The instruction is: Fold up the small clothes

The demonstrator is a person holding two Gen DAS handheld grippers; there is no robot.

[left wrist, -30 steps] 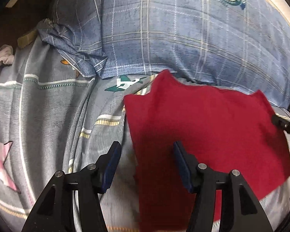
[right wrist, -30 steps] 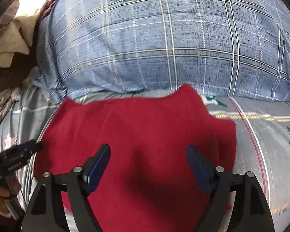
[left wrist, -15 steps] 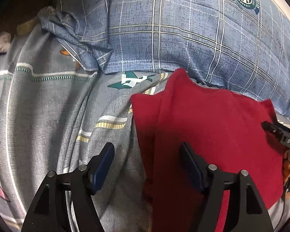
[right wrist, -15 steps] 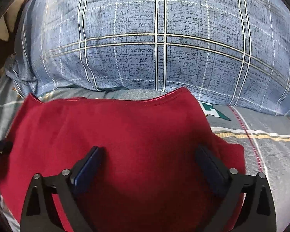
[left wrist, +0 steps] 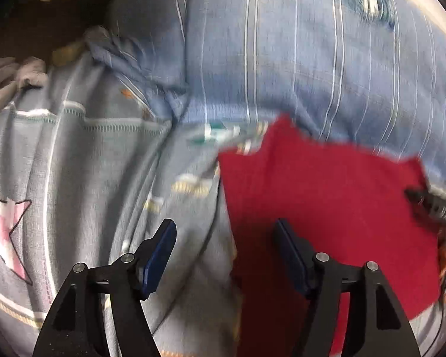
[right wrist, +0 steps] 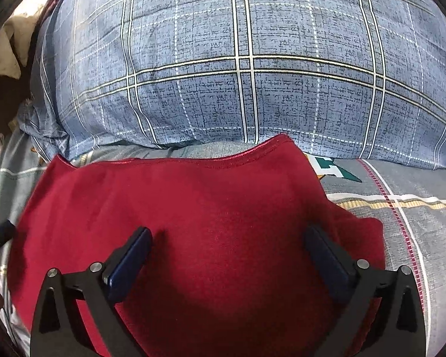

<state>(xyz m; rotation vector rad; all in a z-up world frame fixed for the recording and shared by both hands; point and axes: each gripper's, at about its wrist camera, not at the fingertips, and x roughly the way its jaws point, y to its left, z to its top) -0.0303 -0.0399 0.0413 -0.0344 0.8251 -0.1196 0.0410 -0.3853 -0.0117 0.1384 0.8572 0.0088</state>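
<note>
A dark red cloth garment point(right wrist: 211, 223) lies flat on the bed, its stitched far hem curving just short of the pillow. It also shows in the blurred left wrist view point(left wrist: 327, 208), at the right. My right gripper point(right wrist: 227, 238) is open and empty, low over the middle of the cloth. My left gripper point(left wrist: 224, 235) is open and empty, straddling the cloth's left edge, its right finger over the red fabric and its left finger over the sheet. The right gripper's tip point(left wrist: 431, 205) shows at the cloth's right edge.
A large blue plaid pillow point(right wrist: 252, 68) lies across the bed right behind the cloth. The grey printed bedsheet point(left wrist: 83, 184) spreads left; the sheet point(right wrist: 416, 208) also runs right of the cloth. Crumpled pale fabric point(left wrist: 12, 74) lies at the far left by a dark gap.
The left gripper has pulled back and lifted, and its view is blurred by motion. The right gripper has drawn back slightly, so more of the pillow and sheet show. The cloth lies still.
</note>
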